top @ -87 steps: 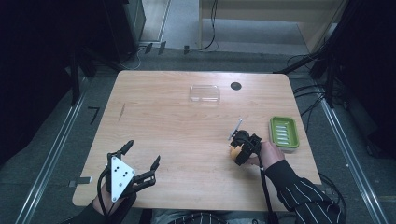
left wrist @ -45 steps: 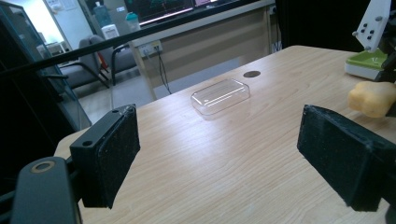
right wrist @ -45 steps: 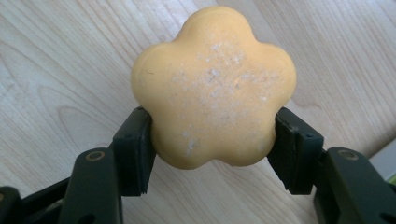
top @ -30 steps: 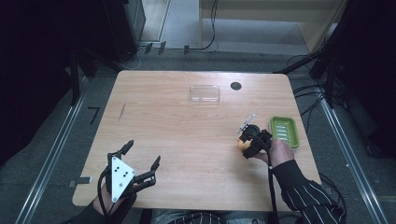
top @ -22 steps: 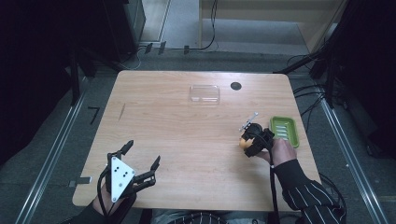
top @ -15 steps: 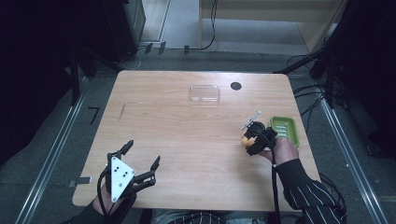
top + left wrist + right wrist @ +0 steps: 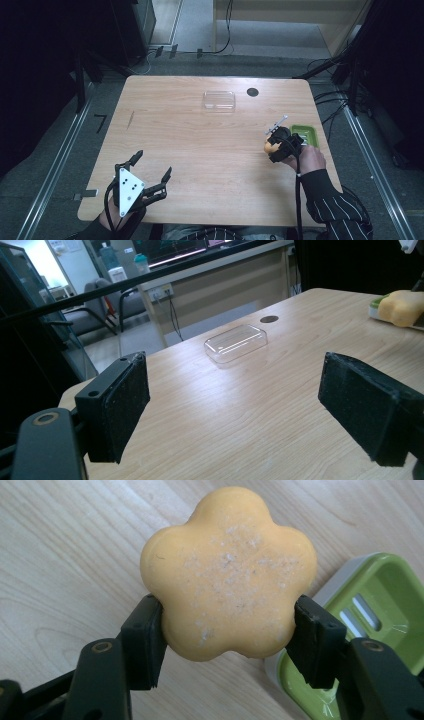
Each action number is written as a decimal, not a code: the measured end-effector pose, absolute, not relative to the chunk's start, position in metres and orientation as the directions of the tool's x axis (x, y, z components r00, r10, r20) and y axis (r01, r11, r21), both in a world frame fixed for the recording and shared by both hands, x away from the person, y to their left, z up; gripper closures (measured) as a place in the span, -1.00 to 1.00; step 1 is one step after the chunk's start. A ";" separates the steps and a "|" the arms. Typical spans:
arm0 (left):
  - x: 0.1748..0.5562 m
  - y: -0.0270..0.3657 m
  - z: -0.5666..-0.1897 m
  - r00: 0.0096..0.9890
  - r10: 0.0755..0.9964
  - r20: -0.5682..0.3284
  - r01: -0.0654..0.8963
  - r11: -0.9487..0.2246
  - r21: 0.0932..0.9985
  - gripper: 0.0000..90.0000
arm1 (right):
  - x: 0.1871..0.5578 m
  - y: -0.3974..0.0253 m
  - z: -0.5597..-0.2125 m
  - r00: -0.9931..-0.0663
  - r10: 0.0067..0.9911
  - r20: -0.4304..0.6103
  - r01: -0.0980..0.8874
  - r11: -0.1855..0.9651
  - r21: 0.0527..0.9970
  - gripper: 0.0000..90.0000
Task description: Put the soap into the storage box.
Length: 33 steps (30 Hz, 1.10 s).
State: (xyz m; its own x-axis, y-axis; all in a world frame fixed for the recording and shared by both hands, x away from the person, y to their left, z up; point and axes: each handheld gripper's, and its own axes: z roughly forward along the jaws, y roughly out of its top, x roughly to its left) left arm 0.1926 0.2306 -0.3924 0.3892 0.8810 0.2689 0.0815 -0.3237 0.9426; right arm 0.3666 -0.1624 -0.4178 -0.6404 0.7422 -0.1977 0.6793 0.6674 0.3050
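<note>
Right hand-held gripper point(image 7: 274, 145), grasping the flower-shaped soap point(image 7: 229, 572), has shifted toward the green dish point(image 7: 306, 134).

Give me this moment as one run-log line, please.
right gripper: shut on flower-shaped soap | beside green soap dish, not yet in | left gripper: open, idle | clear lid: far side

I work in a lab or office room: my pale wooden table point(image 7: 200, 150) stands among black cables point(image 7: 225, 30), with grey office chairs point(image 7: 97, 310) and glowing computer screens point(image 7: 170, 247) behind.
</note>
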 end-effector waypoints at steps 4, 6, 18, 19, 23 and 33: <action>0.193 0.231 -0.392 0.389 0.881 0.269 0.082 -0.324 0.942 -0.70 | 0.368 -0.167 -0.415 -0.626 0.752 -0.204 0.686 0.656 0.314 -0.10; 0.193 0.231 -0.392 0.389 0.881 0.270 0.083 -0.326 0.942 -0.70 | 0.369 -0.170 -0.414 -0.616 0.760 -0.204 0.692 0.647 0.320 -0.10; 0.193 0.231 -0.392 0.389 0.881 0.270 0.083 -0.325 0.942 -0.70 | 0.374 -0.185 -0.412 -0.578 0.787 -0.217 0.713 0.616 0.335 -0.10; 0.193 0.231 -0.392 0.390 0.881 0.269 0.082 -0.325 0.942 -0.70 | 0.375 -0.187 -0.412 -0.581 0.784 -0.218 0.710 0.620 0.334 -0.10; 0.193 0.231 -0.392 0.390 0.880 0.269 0.082 -0.325 0.942 -0.70 | 0.376 -0.192 -0.411 -0.557 0.801 -0.217 0.727 0.597 0.339 -0.10; 0.193 0.230 -0.392 0.391 0.880 0.271 0.082 -0.327 0.941 -0.70 | 0.380 -0.207 -0.411 -0.521 0.825 -0.220 0.748 0.565 0.350 -0.10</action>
State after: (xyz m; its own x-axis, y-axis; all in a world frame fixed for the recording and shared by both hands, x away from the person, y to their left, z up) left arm 0.1928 0.2304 -0.3923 0.3909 0.8796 0.2712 0.0825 -0.3270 0.9414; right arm 0.3801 -0.2069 -0.4114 -0.5205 0.8251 -0.2197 0.7475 0.5647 0.3497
